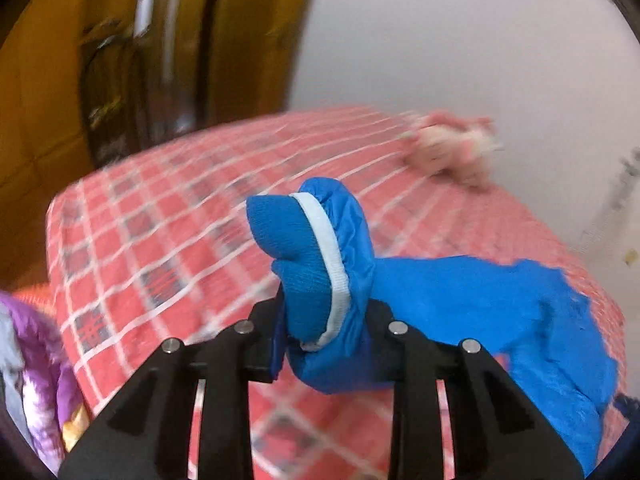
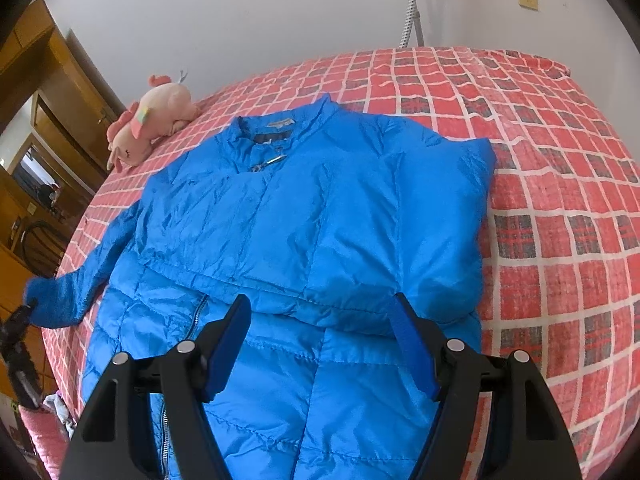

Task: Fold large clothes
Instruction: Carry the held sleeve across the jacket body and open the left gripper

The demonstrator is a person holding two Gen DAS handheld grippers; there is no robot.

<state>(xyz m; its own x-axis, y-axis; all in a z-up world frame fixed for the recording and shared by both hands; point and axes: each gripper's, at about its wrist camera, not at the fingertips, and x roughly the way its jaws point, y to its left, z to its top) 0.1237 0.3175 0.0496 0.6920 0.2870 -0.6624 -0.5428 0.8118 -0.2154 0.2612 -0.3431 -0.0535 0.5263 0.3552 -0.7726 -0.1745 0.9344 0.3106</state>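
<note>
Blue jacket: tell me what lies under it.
The blue jacket lies spread on the red checked bedspread, which shows all around it. Whatever sits beneath the jacket's body is covered and cannot be seen.

The jacket [image 2: 304, 216] is bright blue all over, and its knitted cuff [image 1: 304, 264] is the same blue with a white band. The bedspread [image 2: 560, 184] is red, checked with thin white lines and scattered dark plaid squares. The soft toy [image 2: 152, 124] is pale pink with darker pink trim. The wall [image 2: 260, 12] is white and the wardrobe [image 1: 240, 40] golden brown. Both grippers are black with blue pads [image 2: 412, 348].
</note>
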